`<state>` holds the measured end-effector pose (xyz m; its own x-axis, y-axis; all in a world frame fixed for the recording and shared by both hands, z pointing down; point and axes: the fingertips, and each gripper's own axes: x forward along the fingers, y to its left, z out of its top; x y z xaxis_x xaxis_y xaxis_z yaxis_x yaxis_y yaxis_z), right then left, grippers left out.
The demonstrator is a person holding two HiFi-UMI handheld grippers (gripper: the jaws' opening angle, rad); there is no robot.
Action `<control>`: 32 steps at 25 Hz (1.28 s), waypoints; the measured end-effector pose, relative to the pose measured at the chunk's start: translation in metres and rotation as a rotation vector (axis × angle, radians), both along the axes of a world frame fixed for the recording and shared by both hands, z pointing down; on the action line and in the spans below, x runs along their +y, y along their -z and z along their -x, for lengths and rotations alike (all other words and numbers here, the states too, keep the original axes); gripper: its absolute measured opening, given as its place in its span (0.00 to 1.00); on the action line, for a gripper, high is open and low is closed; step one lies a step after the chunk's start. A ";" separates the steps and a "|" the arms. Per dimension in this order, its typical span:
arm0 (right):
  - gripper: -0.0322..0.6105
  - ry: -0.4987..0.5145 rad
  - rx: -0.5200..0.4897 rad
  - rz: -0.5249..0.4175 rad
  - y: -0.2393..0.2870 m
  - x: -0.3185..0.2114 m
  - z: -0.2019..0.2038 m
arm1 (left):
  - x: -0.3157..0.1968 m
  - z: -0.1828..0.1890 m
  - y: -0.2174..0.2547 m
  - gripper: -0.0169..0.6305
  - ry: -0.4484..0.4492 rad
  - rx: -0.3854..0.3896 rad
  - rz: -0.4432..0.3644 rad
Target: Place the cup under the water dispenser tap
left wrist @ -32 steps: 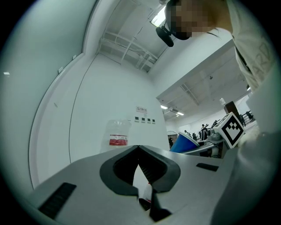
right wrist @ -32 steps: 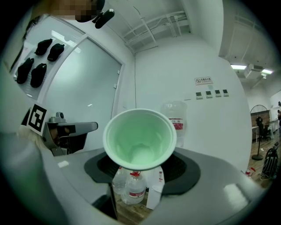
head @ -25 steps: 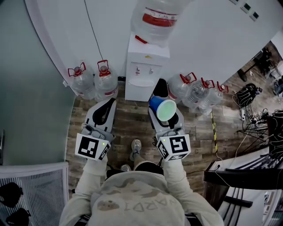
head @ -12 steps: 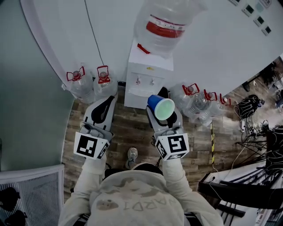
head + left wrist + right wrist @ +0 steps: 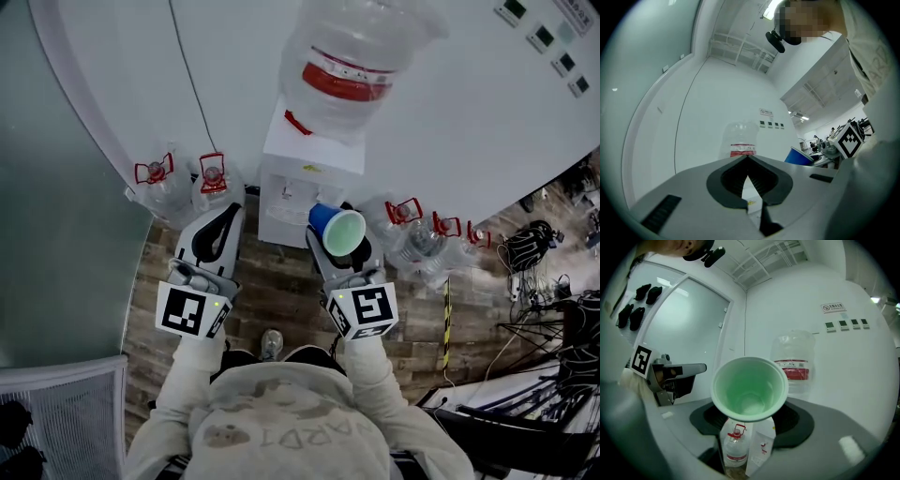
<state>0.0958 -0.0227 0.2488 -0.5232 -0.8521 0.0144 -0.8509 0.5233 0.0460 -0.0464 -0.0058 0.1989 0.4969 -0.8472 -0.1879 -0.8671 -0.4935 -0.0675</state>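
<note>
Versus 1.0 s ago: the water dispenser [image 5: 302, 183] and the big bottle [image 5: 352, 61] upturned on it sit lower and larger in the head view, nearer both grippers. The spare bottles on the wood floor [image 5: 272, 291] have shifted down with them, two at left [image 5: 183, 183] and a cluster at right [image 5: 417, 234]. The cup's place in the frame is nearly unchanged, but it now overlaps the lower right of the dispenser front, where earlier it showed against the floor. Left gripper [image 5: 228, 217]: fingers closed tip to tip, nothing between them, held level with the right gripper and pointing at the dispenser's left side. Right gripper [image 5: 343, 258]: fingers closed on the base of the cup [image 5: 337, 230], which is blue outside and pale green inside. The cup is held in the air, tilted with its mouth back toward the person, and not set down. Writing: the big bottle has a red band label [image 5: 793, 369], print too small to read. The wall sign [image 5: 833, 308] above a row of four small panels [image 5: 847, 324] is also illegible.
</note>
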 end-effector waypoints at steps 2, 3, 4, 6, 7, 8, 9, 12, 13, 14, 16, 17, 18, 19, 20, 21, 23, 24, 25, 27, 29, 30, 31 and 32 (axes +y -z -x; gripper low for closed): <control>0.49 0.007 0.000 0.001 -0.002 -0.009 -0.001 | -0.006 -0.003 -0.001 0.04 0.009 -0.011 -0.003; 0.49 0.011 -0.002 0.003 -0.003 -0.013 -0.001 | -0.008 -0.003 -0.001 0.04 0.013 -0.017 -0.003; 0.49 0.014 -0.004 0.006 -0.005 -0.016 -0.001 | -0.010 -0.004 -0.002 0.04 0.016 -0.022 -0.001; 0.49 0.019 -0.007 0.015 -0.008 -0.022 -0.001 | -0.015 -0.004 -0.002 0.04 0.017 -0.025 0.002; 0.49 0.019 -0.008 0.019 -0.009 -0.024 0.000 | -0.018 -0.005 -0.001 0.04 0.013 -0.023 0.003; 0.49 0.019 -0.009 0.023 -0.010 -0.027 0.000 | -0.020 -0.006 -0.001 0.04 0.007 -0.022 0.004; 0.49 0.018 -0.009 0.027 -0.011 -0.030 0.000 | -0.023 -0.006 -0.001 0.04 0.001 -0.020 0.005; 0.49 0.012 -0.009 0.036 -0.015 -0.037 0.001 | -0.032 -0.007 -0.003 0.04 -0.013 -0.013 0.015; 0.49 0.007 -0.009 0.039 -0.016 -0.040 0.002 | -0.035 -0.007 -0.004 0.04 -0.021 -0.010 0.018; 0.49 0.002 -0.007 0.041 -0.017 -0.044 0.002 | -0.039 -0.007 -0.005 0.04 -0.029 -0.009 0.020; 0.49 -0.010 -0.006 0.044 -0.019 -0.052 0.005 | -0.049 -0.005 -0.006 0.04 -0.048 -0.013 0.020; 0.49 -0.016 -0.005 0.045 -0.019 -0.056 0.007 | -0.054 -0.005 -0.006 0.04 -0.057 -0.015 0.019; 0.49 -0.022 -0.003 0.047 -0.020 -0.061 0.008 | -0.060 -0.004 -0.006 0.04 -0.065 -0.016 0.017; 0.49 -0.028 -0.002 0.048 -0.021 -0.065 0.010 | -0.065 -0.003 -0.005 0.04 -0.073 -0.015 0.017; 0.49 -0.034 -0.002 0.051 -0.022 -0.070 0.011 | -0.071 -0.002 -0.005 0.04 -0.081 -0.014 0.016; 0.49 -0.039 -0.001 0.053 -0.023 -0.075 0.013 | -0.077 0.000 -0.006 0.04 -0.089 -0.013 0.016; 0.49 -0.051 0.002 0.061 -0.027 -0.084 0.017 | -0.090 0.002 -0.007 0.04 -0.106 -0.013 0.019; 0.49 -0.057 0.004 0.066 -0.028 -0.089 0.019 | -0.096 0.004 -0.008 0.04 -0.116 -0.015 0.021; 0.49 -0.063 0.006 0.071 -0.030 -0.094 0.022 | -0.103 0.005 -0.009 0.04 -0.125 -0.016 0.025; 0.49 -0.076 0.008 0.083 -0.035 -0.104 0.026 | -0.116 0.008 -0.011 0.04 -0.143 -0.019 0.032; 0.49 -0.088 0.008 0.097 -0.040 -0.115 0.030 | -0.128 0.010 -0.013 0.04 -0.161 -0.024 0.036; 0.49 -0.095 0.008 0.105 -0.043 -0.120 0.032 | -0.134 0.011 -0.015 0.04 -0.171 -0.029 0.037; 0.49 -0.102 0.007 0.114 -0.047 -0.125 0.033 | -0.140 0.012 -0.017 0.04 -0.180 -0.034 0.038; 0.49 -0.109 0.006 0.123 -0.051 -0.130 0.034 | -0.145 0.013 -0.019 0.04 -0.189 -0.039 0.040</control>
